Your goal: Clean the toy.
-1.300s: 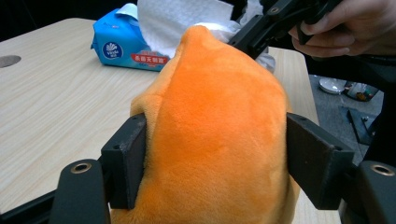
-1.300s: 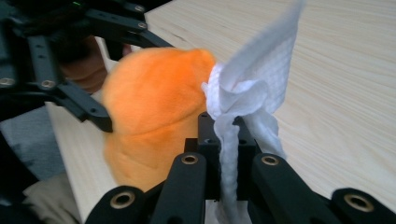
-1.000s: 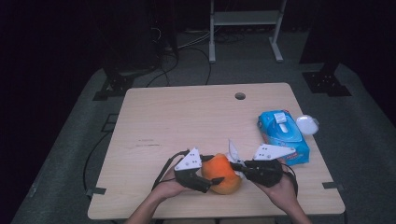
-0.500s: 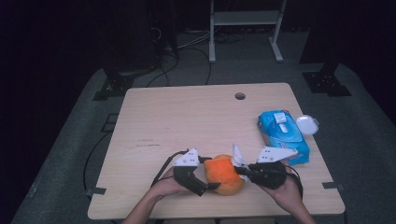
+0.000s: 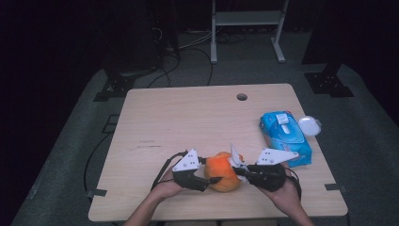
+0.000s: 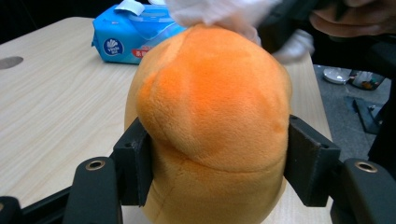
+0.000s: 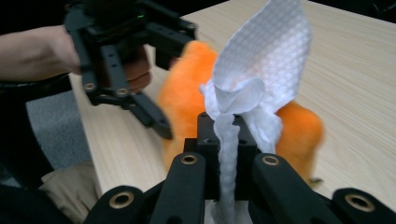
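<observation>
Left hand-held gripper (image 6: 215, 154): jaws clamped on either flank of the orange plush toy (image 6: 210, 121), pressing into the pile. Toy sits on the bench (image 5: 188, 122) near the person's edge, between the two hands.

Right hand-held gripper (image 7: 226, 135): jaws closed on a white wet wipe (image 7: 261, 70); a twisted tail of the wipe runs down between the jaws, the free corner stands up above them. In the left gripper view the wipe lies against the top of the toy; in the high view it sits at the toy's upper right.

Change over the last second: the right hand-held gripper has shifted slightly toward the toy and the wipe has come from standing just clear of it to resting on its top. The left hand-held gripper and the toy have barely moved. Judgement: the toy is being held steady while the wipe is brought on, so the wiping of the plush is beginning or in its first stroke. How firmly the wipe presses is hard to tell, since its edge is blurred in the left gripper view.

Farther off, right side of the bench: blue wet-wipe pack (image 5: 285, 137), flap on top, with a small white round object (image 5: 309, 125) just beyond its far corner, possibly a cap. Cable hole (image 5: 242, 97) near the far edge.
</observation>
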